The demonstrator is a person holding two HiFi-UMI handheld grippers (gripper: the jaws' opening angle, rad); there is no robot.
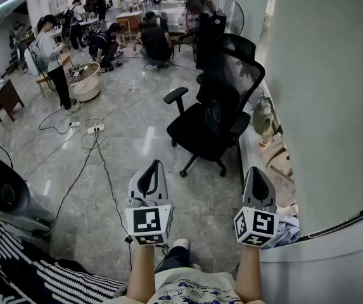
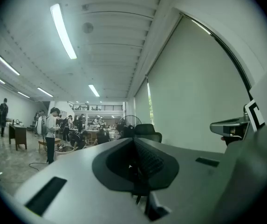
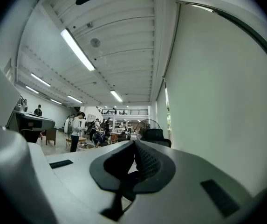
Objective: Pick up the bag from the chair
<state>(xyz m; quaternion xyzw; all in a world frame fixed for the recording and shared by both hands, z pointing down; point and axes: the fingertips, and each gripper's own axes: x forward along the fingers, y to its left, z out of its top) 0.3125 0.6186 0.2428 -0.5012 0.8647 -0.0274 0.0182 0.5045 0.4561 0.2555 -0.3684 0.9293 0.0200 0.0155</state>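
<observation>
- Containers first: a pale round tub (image 1: pixel 87 81) sits on the floor at the far left, just beside a standing person (image 1: pixel 53 56) in a white top. Something lies in it, too small to tell what.
- On to the task's thing: a black office chair (image 1: pixel 214 106) stands ahead on its wheeled base, close to the ledge (image 1: pixel 252 154) along the right wall. A dark lump on its seat, against the backrest, looks like the bag (image 1: pixel 214 118); it is black on black, so its edges are hard to make out.
- Left gripper (image 1: pixel 156 164) is clenched on nothing, pads pressed together, and it is well short of the chair.
- Right gripper (image 1: pixel 256 170) is the same: jaws together, nothing between them, held level beside the left one and just off the ledge.
- Between the grippers and the chair there is only grey floor tile.
- Black cables (image 1: pixel 99 163) snake across the floor to the left, running from a power strip (image 1: pixel 94 129).
- A big fan (image 1: pixel 227 11) stands behind the chair.
- More people crouch (image 1: pixel 156 42) on the floor further back.
- The ledge is cluttered, with crumpled cloth (image 1: pixel 287 230) beside the right gripper.
- A striped fabric (image 1: pixel 23 268) fills the bottom left corner.
</observation>
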